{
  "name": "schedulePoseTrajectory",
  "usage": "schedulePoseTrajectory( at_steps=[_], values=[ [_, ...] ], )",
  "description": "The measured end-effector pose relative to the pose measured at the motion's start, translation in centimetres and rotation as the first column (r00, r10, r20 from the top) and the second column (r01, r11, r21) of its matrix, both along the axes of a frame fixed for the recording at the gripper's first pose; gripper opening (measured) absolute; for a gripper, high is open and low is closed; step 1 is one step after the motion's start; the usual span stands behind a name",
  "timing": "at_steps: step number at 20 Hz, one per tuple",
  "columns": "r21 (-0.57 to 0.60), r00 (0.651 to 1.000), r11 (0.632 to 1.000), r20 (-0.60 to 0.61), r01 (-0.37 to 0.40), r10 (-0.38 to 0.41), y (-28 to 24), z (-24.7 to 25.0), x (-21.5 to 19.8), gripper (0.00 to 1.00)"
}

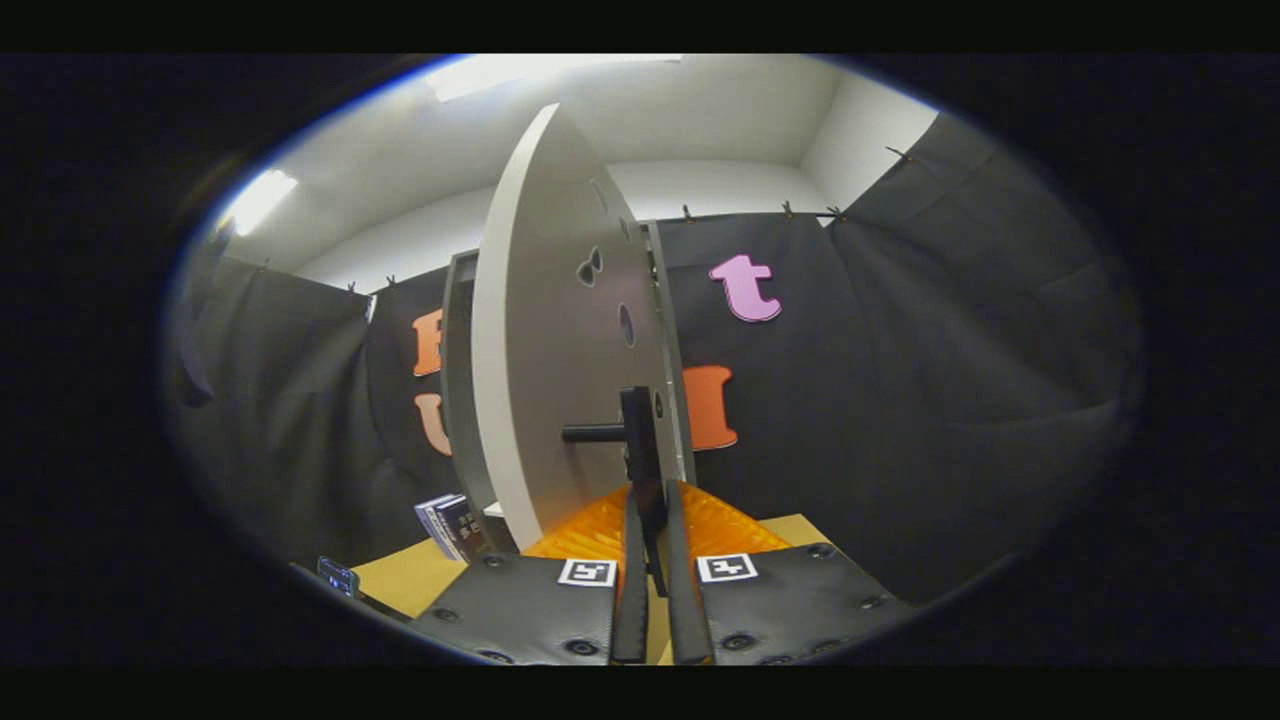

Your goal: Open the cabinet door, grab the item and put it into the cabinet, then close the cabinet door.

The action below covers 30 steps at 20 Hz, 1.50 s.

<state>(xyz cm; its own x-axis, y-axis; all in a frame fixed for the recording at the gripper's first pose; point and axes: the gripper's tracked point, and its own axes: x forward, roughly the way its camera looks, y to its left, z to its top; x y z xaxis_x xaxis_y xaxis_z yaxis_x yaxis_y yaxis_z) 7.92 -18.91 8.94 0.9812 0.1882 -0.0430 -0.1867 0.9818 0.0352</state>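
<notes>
Cabinet door [545, 330] stood swung well out toward the camera, edge-on, with its black handle [632, 440] caught between the two orange fingers [585, 525] of the claw [650, 520]. The fingers were drawn nearly together around the handle's vertical bar, and both appeared to press on it, so I judged the claw clamped there (the contact itself was partly hidden by the bar). The handle's stub pointed left, toward the door face.

The main risk was slipping: the grip sat low on a narrow bar, and any pull off the door's arc could twist the handle out of the pads or wrench the hinge. Left of the claw, on the yellow tabletop [400, 580], a small box [452, 525] stood just beside the door's lower edge, probably the item to stow; a wider swing could knock it over. Beyond, the cabinet [458, 380] frame rose behind the door, its interior hidden.
</notes>
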Motion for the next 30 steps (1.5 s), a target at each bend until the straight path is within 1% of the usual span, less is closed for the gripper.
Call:
schedulePoseTrajectory(
  at_steps=[5, 8, 10, 12, 15, 17, 20, 22, 24, 27, 28, 30],
  values=[
    [0.023, 0.999, 0.999, 0.011, -0.031, 0.031, -4.4, 0.5, 0.7, 0.19],
    [0.103, 0.995, 0.99, 0.021, -0.096, 0.094, -5.8, 0.5, 0.7, 0.2],
    [0.152, 0.988, 0.976, 0.016, -0.156, 0.155, -5.2, 0.2, 1.0, 0.21],
    [0.179, 0.985, 0.969, 0.018, -0.172, 0.171, -5.0, 0.5, 1.0, 0.22],
    [0.173, 0.988, 0.973, 0.022, -0.156, 0.154, -5.0, 0.4, 0.2, 0.21],
    [0.146, 0.993, 0.982, 0.025, -0.122, 0.119, -5.4, 0.2, -0.7, 0.19],
    [0.16, 0.997, 0.984, 0.05, -0.072, 0.065, -5.5, 0.9, -2.7, 0.17],
    [0.149, 0.998, 0.989, 0.067, -0.002, -0.008, -6.5, 1.5, -4.2, 0.15],
    [0.137, 0.993, 0.988, 0.081, 0.07, -0.081, -7.0, 2.0, -6.5, 0.15],
    [0.123, 0.982, 0.983, 0.121, 0.132, -0.147, -5.6, 3.0, -10.4, 0.15],
    [0.111, 0.979, 0.984, 0.135, 0.139, -0.154, -4.7, 3.3, -11.6, 0.15],
    [0.077, 0.974, 0.992, 0.196, 0.099, -0.112, -1.2, 4.3, -14.1, 0.15]
  ],
)
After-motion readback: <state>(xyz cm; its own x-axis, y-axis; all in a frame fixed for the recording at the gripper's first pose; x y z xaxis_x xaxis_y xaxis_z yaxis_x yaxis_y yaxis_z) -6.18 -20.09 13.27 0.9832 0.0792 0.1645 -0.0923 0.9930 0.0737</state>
